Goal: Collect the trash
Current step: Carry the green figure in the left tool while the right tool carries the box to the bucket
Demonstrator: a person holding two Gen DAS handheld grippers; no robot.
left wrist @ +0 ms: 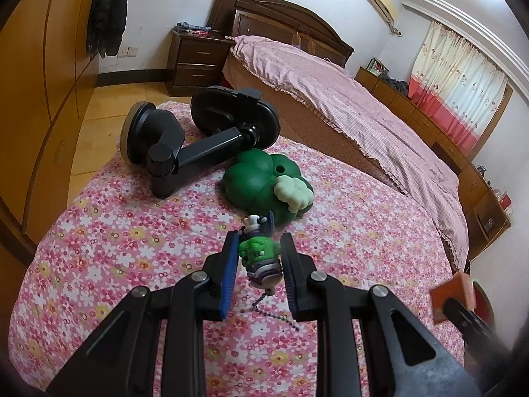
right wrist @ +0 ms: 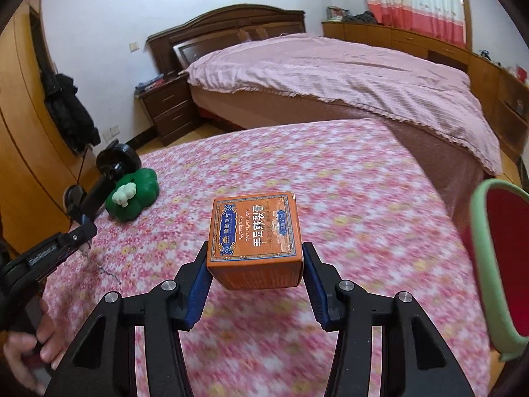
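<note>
Squarely between its blue pads, the right hand-held gripper (right wrist: 254, 266) clamps an orange carton (right wrist: 255, 233) above the floral desk (right wrist: 347, 198), long axis crosswise, printed face up. Leftward, the left hand-held gripper (left wrist: 259, 258) clenches a green figurine keychain (left wrist: 261, 254) lying lengthwise.

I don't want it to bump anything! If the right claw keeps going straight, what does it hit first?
Probably just the flowery cloth. The right claw, holding the orange box, points down at a bare patch; depth is unclear.
</note>
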